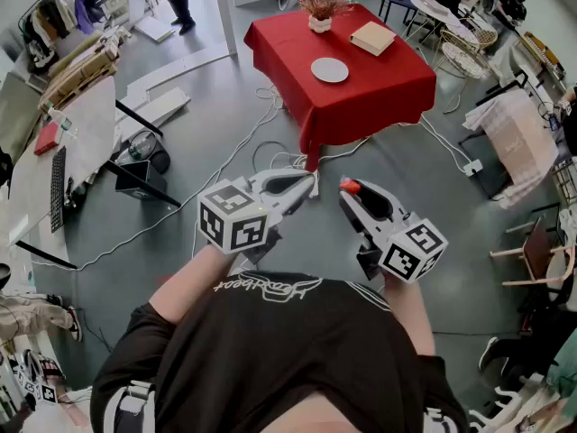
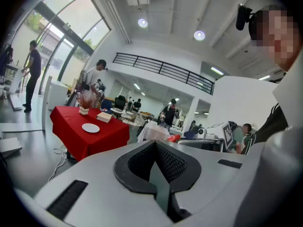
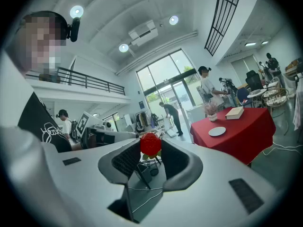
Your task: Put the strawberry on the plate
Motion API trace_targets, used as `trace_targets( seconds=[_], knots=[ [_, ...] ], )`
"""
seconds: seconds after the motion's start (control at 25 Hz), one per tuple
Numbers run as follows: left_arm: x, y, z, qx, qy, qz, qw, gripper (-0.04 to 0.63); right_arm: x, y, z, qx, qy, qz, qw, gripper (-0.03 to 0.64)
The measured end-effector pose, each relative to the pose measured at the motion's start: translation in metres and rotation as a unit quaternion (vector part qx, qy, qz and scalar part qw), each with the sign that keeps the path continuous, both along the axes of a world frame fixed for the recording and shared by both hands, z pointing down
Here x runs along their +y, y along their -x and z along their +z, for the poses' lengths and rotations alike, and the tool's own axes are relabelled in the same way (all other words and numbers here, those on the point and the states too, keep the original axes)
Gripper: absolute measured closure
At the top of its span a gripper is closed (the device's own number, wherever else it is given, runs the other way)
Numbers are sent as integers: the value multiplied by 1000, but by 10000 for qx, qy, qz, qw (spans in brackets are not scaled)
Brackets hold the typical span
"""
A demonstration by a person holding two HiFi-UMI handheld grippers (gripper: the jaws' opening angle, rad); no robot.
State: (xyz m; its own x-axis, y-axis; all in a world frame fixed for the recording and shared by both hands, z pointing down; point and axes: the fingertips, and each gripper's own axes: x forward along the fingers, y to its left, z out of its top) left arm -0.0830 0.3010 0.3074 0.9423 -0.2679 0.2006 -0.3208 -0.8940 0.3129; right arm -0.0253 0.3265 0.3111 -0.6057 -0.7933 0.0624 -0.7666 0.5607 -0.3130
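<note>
Ahead, the red table (image 1: 361,97) stands well apart across open grey floor (image 1: 225,115), the plate (image 1: 329,69) near its middle. The left gripper (image 1: 302,184) is closed and empty. The right gripper (image 1: 352,189) pinches the strawberry (image 3: 150,144) at its tips, long axis upright, leaves down; the jaws hide its sides.

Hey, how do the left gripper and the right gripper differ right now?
The grey left gripper has its tongs shut on nothing; the grey right gripper clamps a small red strawberry at its tongs' tips. The left tips meet; the right tips are held apart by the fruit. Both point roughly towards the red-clothed table with the round white plate.
</note>
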Motion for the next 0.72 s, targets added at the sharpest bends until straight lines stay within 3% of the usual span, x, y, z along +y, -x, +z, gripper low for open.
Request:
trace_targets(
  seconds=[0.72],
  knots=[
    [4,6,-1,35,103,-31,9999,589,6,4,-3,44,28,17,10000,488]
  ],
)
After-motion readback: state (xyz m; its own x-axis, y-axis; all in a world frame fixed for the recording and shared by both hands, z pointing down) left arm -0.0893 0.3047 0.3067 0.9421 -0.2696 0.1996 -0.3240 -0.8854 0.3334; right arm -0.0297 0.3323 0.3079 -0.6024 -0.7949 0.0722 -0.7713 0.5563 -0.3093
